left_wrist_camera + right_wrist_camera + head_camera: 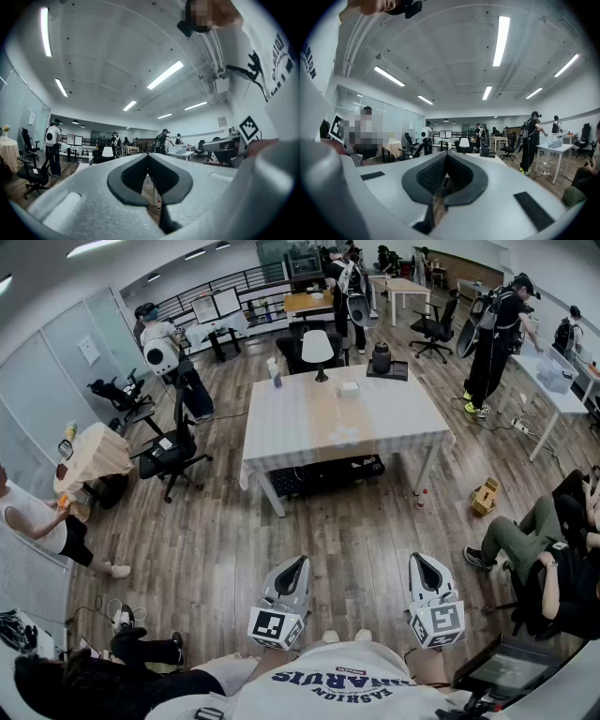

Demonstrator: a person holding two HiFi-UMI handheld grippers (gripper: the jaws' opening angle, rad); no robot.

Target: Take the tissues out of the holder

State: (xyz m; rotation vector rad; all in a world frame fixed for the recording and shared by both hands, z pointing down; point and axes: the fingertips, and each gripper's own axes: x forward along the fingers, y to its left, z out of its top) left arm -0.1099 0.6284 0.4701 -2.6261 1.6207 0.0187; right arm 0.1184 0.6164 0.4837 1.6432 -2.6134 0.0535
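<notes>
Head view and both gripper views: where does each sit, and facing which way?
Head view: on the head, steeply down at floor and table; left gripper, right gripper, shirt show.
Left gripper view: on that gripper, facing the room along shut jaws; shirt at right.
Right gripper view: likewise; shirt at left.
Shared: the table lamp.

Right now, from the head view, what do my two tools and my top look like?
The left tool and right tool match: pale grey moulded shells, dark pads lining the jaws, and a cube with black-and-white square markers at each base. The shirt is white with dark blue lettering.
</notes>
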